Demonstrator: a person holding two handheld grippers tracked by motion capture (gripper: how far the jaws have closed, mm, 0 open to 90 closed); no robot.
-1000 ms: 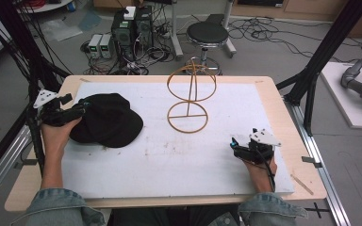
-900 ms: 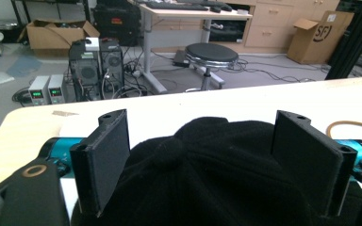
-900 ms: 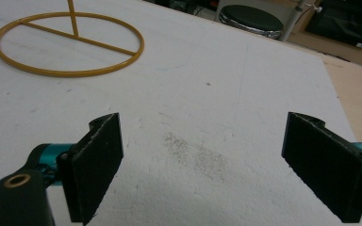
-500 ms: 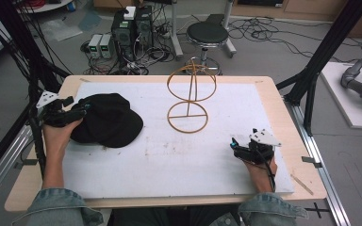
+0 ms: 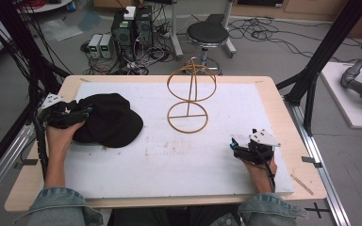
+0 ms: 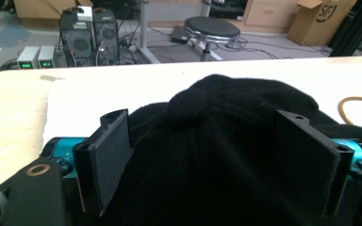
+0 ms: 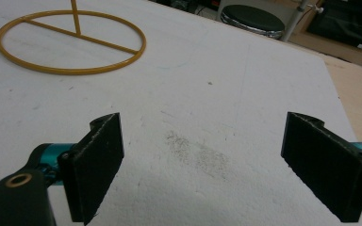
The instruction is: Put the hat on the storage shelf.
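The cap (image 5: 106, 120) lies near the left edge of the table (image 5: 169, 193), on the white sheet (image 5: 179, 165) that covers most of the top, and the left gripper (image 5: 68, 115) is at its left side. In the left gripper view the jaws stand wide apart with the soft black crown (image 6: 217, 122) between them, but they do not press it yet, so nothing is held. I judge that the step in hand is to grasp the cap, perhaps to bring it to the stand (image 5: 188, 96) near the middle of the far edge. To do it well, the jaws should close on a thick fold of cloth or on the brim, not on the loose top, because the fabric is limp and fuzzy and may slip or bunch. The cap has a small button on the crown. The stand is thin yellow-brown wire or rod: a flat ring with a crossbar as base, a straight post and a round hoop above. The right gripper (image 5: 252, 149) rests near the right part of the near edge, its jaws wide open over bare sheet, holding nothing.
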